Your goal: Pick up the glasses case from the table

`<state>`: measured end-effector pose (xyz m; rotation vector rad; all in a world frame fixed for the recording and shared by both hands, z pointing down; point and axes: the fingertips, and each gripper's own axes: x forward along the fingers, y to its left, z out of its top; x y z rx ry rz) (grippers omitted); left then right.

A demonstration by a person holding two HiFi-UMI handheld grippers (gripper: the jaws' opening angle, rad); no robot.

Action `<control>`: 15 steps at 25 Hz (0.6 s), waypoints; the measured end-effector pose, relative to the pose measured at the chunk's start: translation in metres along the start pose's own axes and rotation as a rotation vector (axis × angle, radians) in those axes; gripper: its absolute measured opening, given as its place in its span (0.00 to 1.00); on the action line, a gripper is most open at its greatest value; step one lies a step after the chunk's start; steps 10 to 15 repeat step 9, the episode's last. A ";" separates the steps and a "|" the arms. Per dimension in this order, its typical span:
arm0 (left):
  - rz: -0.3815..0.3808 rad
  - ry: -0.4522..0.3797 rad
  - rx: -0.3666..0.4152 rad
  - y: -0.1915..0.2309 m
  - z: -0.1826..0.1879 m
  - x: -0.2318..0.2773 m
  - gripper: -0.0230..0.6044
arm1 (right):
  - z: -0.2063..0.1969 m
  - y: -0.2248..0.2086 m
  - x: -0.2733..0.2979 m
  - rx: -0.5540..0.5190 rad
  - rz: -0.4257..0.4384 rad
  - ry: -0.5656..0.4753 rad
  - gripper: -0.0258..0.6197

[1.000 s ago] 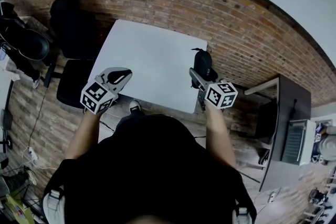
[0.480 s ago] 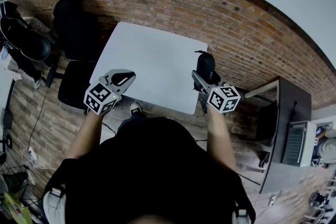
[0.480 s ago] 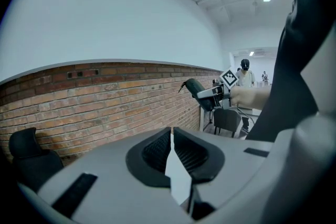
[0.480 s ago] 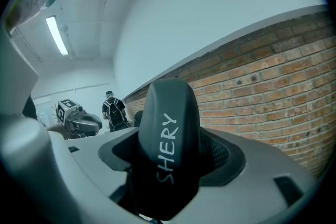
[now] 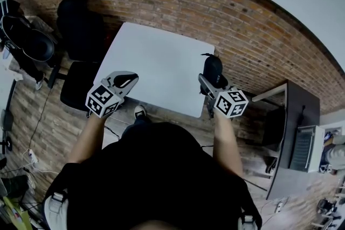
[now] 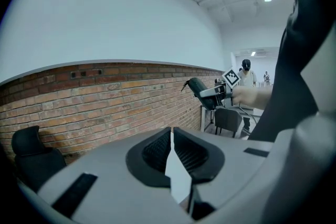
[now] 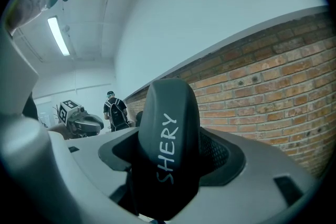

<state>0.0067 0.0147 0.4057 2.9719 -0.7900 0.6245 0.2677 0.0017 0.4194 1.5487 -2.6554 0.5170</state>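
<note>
The black glasses case [image 5: 211,64] is off the white table [image 5: 156,67], above its right edge, with my right gripper [image 5: 213,76] shut on it. In the right gripper view the case [image 7: 170,139] stands upright between the jaws and shows pale lettering. From the left gripper view the case [image 6: 198,86] and right gripper [image 6: 216,93] appear at the upper right. My left gripper [image 5: 126,80] hovers over the table's near left corner. Its pads [image 6: 157,150] meet at the tips with nothing between them.
Black office chairs [image 5: 80,21] stand left of the table. A dark cabinet [image 5: 294,132] is at the right. The brick wall [image 6: 105,97] runs behind the table. A person with a backpack [image 7: 115,110] stands far off in the room.
My right gripper has drifted slightly right and up with the case still in it. The left gripper has kept still.
</note>
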 end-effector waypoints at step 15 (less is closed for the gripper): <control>0.001 0.020 -0.008 -0.002 -0.009 -0.002 0.08 | -0.006 0.003 -0.002 0.003 0.010 0.009 0.56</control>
